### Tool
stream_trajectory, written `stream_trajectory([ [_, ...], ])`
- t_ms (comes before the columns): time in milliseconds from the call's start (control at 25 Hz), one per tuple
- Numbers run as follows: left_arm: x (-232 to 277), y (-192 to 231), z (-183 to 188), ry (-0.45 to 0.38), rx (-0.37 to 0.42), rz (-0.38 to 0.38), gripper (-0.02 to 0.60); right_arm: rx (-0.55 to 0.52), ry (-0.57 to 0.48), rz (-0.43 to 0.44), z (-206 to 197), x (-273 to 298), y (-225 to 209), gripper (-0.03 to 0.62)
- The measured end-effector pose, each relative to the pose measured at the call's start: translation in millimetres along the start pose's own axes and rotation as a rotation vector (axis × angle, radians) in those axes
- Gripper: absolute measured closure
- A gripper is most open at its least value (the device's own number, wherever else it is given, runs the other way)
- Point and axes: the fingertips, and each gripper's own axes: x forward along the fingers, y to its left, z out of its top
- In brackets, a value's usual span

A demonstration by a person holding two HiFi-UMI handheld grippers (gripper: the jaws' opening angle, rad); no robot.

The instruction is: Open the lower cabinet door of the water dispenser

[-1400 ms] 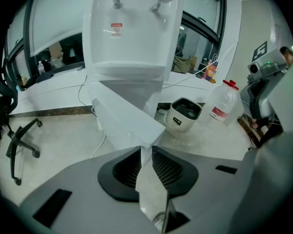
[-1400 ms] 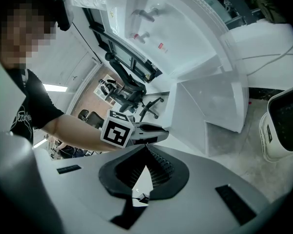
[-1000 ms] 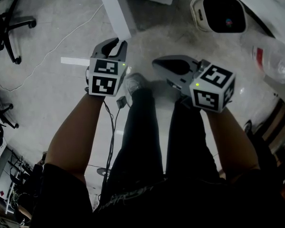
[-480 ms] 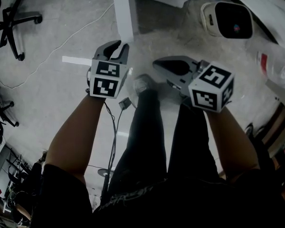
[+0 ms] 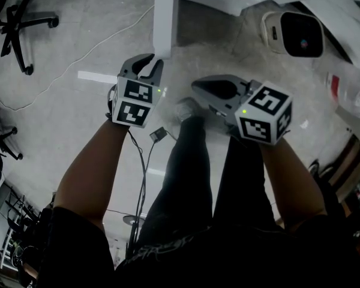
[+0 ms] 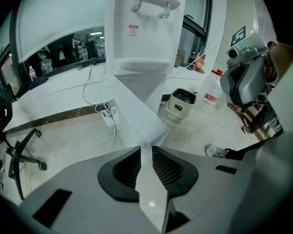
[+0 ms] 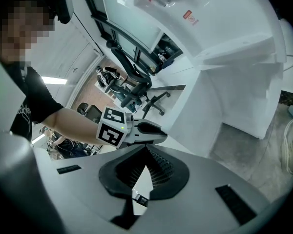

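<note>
In front of the water dispenser [image 6: 144, 28], left gripper [image 6: 146, 151] clamped narrowly on lower cabinet door [image 6: 136, 115] edge, right gripper [image 7: 145, 161] closed, empty.

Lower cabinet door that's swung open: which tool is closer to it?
Left. The left tool is closed on the door's free edge; the right tool hangs beside it, clear of the door, jaws empty.

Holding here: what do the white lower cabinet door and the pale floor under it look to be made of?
The white lower cabinet door is a thin, smooth panel with a soft, even sheen: probably moulded plastic, possibly painted metal. The pale grey mottled floor looks like hard polished stone or terrazzo-like tile; it mirrors a bright strip of light.
</note>
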Motion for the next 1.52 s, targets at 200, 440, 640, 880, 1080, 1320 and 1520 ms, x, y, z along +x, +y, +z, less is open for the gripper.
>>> stream_trajectory([
  [200, -4, 10, -5, 0.018, 0.052, -0.008, 0.509, -0.004, 0.014, -0.003, 7, 8, 1, 0.582],
  [440, -7, 20, -10, 0.035, 0.094, -0.026, 0.509, -0.016, 0.026, -0.003, 14, 17, 1, 0.582],
  [640, -10, 31, -13, 0.048, 0.102, -0.029, 0.509, -0.015, 0.034, 0.004, 17, 25, 2, 0.582],
  [880, -13, 48, -18, 0.065, 0.125, -0.03, 0.509, -0.013, 0.036, 0.007, 23, 32, -1, 0.582],
  [1080, -17, 62, -23, 0.085, 0.168, -0.033, 0.509, -0.003, 0.038, -0.009, 28, 31, -5, 0.582],
  [1320, -20, 79, -27, 0.097, 0.167, -0.008, 0.509, 0.006, 0.019, -0.027, 35, 30, -12, 0.582],
  [1520, -23, 98, -30, 0.094, 0.129, 0.024, 0.509, 0.016, 0.013, -0.026, 37, 32, -9, 0.582],
])
